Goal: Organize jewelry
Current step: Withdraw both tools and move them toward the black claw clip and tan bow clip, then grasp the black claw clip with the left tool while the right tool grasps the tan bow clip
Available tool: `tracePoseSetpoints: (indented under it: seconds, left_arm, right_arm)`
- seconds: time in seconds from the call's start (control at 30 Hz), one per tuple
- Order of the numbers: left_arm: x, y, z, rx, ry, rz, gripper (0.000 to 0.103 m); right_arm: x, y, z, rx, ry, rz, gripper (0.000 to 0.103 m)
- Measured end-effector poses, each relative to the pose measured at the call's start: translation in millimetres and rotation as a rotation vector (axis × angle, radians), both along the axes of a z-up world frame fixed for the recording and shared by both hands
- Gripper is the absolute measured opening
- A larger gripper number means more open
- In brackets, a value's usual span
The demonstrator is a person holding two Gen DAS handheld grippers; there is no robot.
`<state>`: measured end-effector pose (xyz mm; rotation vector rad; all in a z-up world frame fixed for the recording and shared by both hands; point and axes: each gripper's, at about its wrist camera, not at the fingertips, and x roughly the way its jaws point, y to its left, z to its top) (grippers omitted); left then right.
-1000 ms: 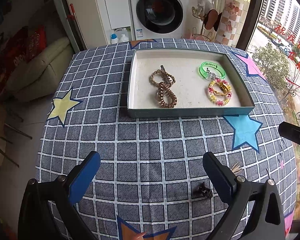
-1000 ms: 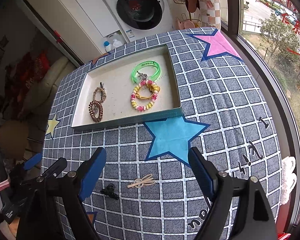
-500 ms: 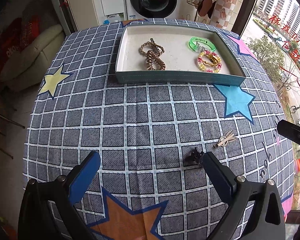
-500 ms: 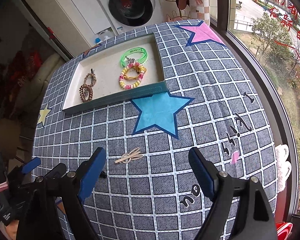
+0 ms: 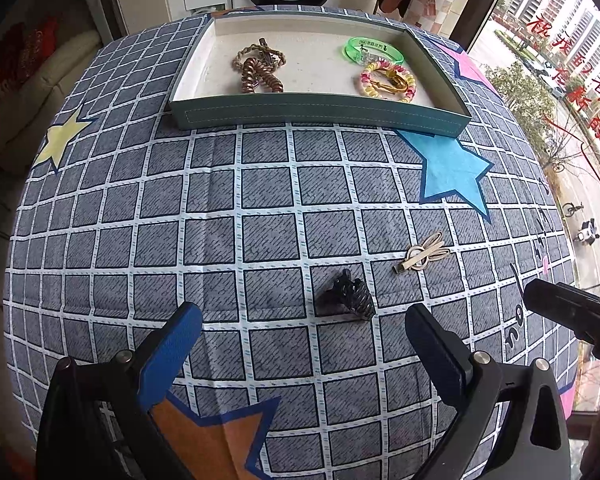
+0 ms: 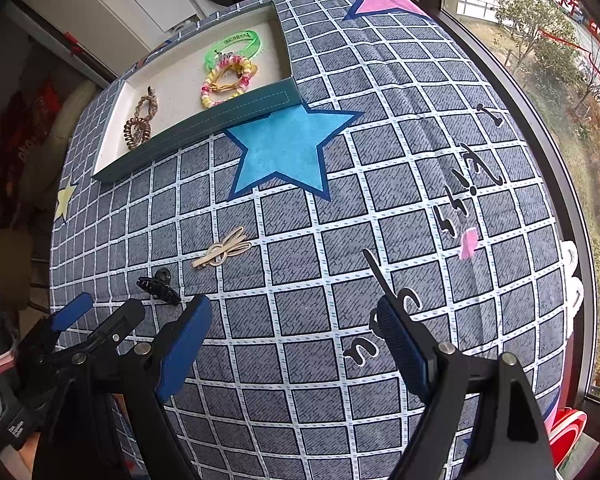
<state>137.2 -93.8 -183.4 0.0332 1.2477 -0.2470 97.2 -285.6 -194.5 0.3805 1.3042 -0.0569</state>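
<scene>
A small black claw clip [image 5: 347, 297] lies on the checked worktop [image 5: 220, 200], a pale gold hair clip [image 5: 422, 256] just right of it. Both grippers, left [image 5: 300, 344] and right [image 6: 296, 332], hover with jaws wide, empty.

A table draped in a grey-blue checked cloth printed with coloured stars [image 5: 260, 200] carries everything. Just ahead of the left tongs' right finger lies a small black claw hair clip [image 5: 350, 298], with a slim beige bow-shaped hair clip [image 5: 422, 257] just beyond it, toward the right tongs. Far ahead of both tongs sits a shallow teal rectangular tray [image 5: 316, 115], beside a blue star.
</scene>
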Motion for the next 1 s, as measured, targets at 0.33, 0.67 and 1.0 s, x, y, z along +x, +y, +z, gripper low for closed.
tracePoseSetpoints:
  seconds: [0.33, 0.67, 1.0]
  left_arm:
    - [11, -16, -20, 0.024, 0.026, 0.005, 0.086]
    - [11, -19, -26, 0.058, 0.000, -0.026, 0.044]
    - [7, 10, -21, 0.036, -0.017, 0.001, 0.043]
  right_arm:
    - [3, -4, -9, -0.022, 0.021, 0.028, 0.087]
    - [12, 4, -17, 0.014, 0.038, 0.018, 0.087]
    - [36, 34, -30, 0.050, 0.061, -0.047, 0.087]
